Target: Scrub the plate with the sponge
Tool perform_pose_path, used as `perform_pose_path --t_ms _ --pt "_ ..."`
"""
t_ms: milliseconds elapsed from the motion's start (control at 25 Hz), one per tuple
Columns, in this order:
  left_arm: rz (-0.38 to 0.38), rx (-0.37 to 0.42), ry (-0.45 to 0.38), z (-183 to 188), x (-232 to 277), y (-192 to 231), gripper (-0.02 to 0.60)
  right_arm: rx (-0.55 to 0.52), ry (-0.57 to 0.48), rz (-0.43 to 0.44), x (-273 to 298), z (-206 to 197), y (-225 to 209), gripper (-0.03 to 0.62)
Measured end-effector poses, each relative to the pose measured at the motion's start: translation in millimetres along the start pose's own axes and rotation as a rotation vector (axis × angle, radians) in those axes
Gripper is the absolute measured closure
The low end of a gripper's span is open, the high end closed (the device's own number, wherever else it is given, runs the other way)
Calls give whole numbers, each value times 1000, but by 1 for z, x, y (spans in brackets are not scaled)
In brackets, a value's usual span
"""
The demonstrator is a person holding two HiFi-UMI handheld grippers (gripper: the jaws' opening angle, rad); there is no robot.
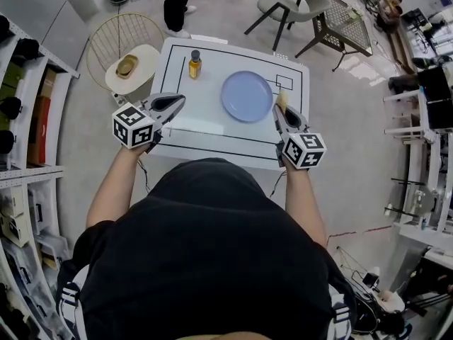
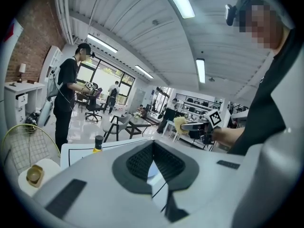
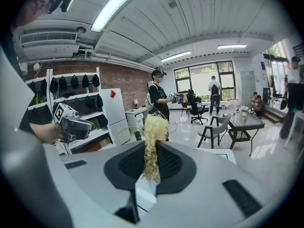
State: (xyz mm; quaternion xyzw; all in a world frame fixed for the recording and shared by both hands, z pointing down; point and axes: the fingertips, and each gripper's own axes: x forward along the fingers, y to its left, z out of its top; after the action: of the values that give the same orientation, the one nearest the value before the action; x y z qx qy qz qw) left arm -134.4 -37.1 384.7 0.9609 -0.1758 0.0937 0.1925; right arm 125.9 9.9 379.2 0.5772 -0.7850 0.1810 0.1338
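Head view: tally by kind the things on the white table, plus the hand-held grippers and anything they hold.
plate: 1
bottle: 1
sponge: 1, clamped in the right hand-held gripper
hand-held grippers: 2, counting the left hand-held gripper, shut on nothing
Total: 5

A yellow fibrous sponge [image 3: 154, 127] is held upright, pinched between the jaws of the right gripper [image 3: 152, 148].

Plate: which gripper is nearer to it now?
Right. The right gripper, shut on the sponge, sits just off the plate's right edge; the left gripper is farther off its left side.
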Motion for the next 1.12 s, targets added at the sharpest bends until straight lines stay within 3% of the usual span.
perform_pose_path --t_ms 280,1120 --pt "9 8 13 6 28 4 574 22 23 -2 10 -4 -31 557" --pt "44 -92 101 -23 81 19 574 29 219 121 85 -59 -63 557"
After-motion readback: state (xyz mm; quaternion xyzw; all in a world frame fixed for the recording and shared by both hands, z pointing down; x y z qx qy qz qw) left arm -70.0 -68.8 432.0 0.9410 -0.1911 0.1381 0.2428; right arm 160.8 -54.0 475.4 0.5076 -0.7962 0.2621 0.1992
